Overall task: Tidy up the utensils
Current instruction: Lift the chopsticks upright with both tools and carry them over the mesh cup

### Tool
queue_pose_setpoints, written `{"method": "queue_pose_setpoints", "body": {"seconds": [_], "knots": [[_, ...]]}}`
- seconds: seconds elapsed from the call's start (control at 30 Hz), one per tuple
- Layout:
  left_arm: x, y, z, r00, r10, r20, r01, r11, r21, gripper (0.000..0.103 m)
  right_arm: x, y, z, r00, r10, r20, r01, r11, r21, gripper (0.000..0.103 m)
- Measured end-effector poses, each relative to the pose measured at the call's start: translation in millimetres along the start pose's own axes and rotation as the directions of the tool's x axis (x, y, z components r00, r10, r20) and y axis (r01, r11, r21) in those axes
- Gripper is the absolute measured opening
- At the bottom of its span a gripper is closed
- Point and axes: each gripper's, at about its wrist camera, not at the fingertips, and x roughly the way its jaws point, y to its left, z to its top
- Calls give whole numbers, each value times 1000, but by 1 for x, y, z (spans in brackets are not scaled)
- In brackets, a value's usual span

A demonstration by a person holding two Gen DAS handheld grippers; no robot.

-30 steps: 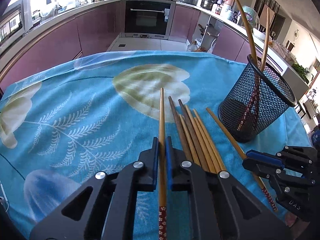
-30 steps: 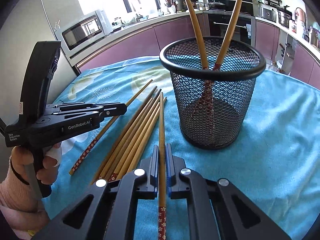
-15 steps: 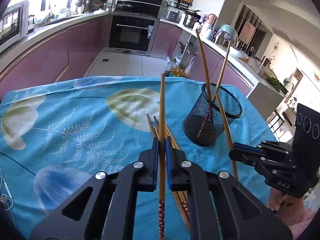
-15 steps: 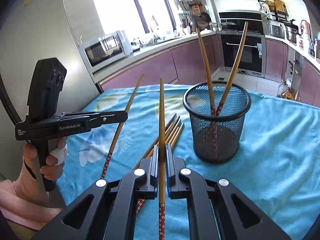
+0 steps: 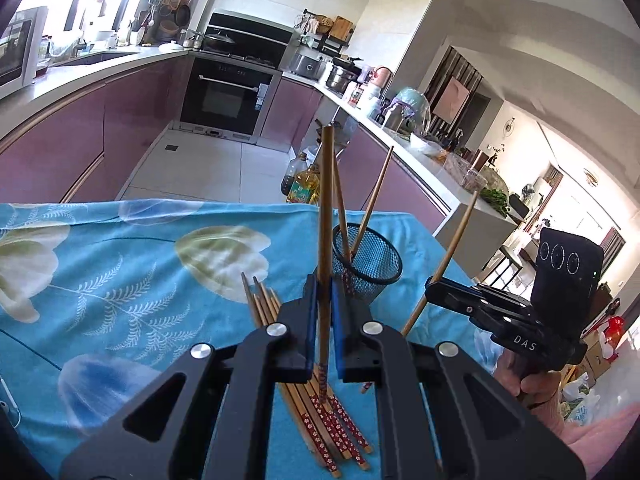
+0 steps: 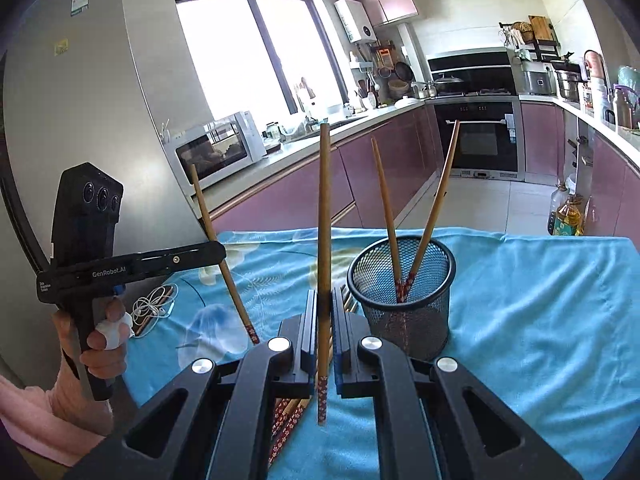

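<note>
Left view: my left claw [image 5: 324, 320] is clenched on a chopstick [image 5: 325, 216] lifted above the surface [image 5: 120, 280]; the rest [image 5: 320, 412] lie below. Right view: my right claw [image 6: 323, 332] grips another chopstick [image 6: 323, 216] beside the cup [image 6: 404, 300].

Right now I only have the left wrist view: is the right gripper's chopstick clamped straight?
Observer: Yes. The right gripper is shut on a chopstick that stands straight between the pads, with its patterned end hanging below them.
Operator: Anything loose on the cloth that I'm missing?
Observer: A white earphone cable lies coiled on the tablecloth; in the right wrist view it sits below the left gripper.
</note>
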Motion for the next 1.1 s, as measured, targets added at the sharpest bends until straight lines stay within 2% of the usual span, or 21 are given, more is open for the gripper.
{"method": "queue_pose_setpoints", "body": {"seconds": [0.43, 0.67, 0.87, 1.1], "knots": [[3, -33, 60, 989, -60, 132, 55, 998, 44, 7, -26, -7, 61, 988, -40, 147, 47, 998, -44, 6], [10, -56, 88, 984, -33, 174, 15, 994, 106, 7, -27, -17, 81, 978, -78, 195, 87, 996, -37, 6], [37, -68, 91, 993, 28, 118, -48, 985, 169, 7, -8, -35, 85, 978, -115, 174, 115, 993, 6, 6], [79, -62, 76, 996, 86, -15, -80, 973, 215, 8, 19, -46, 73, 986, -150, 67, 150, 989, 3, 6]]}}
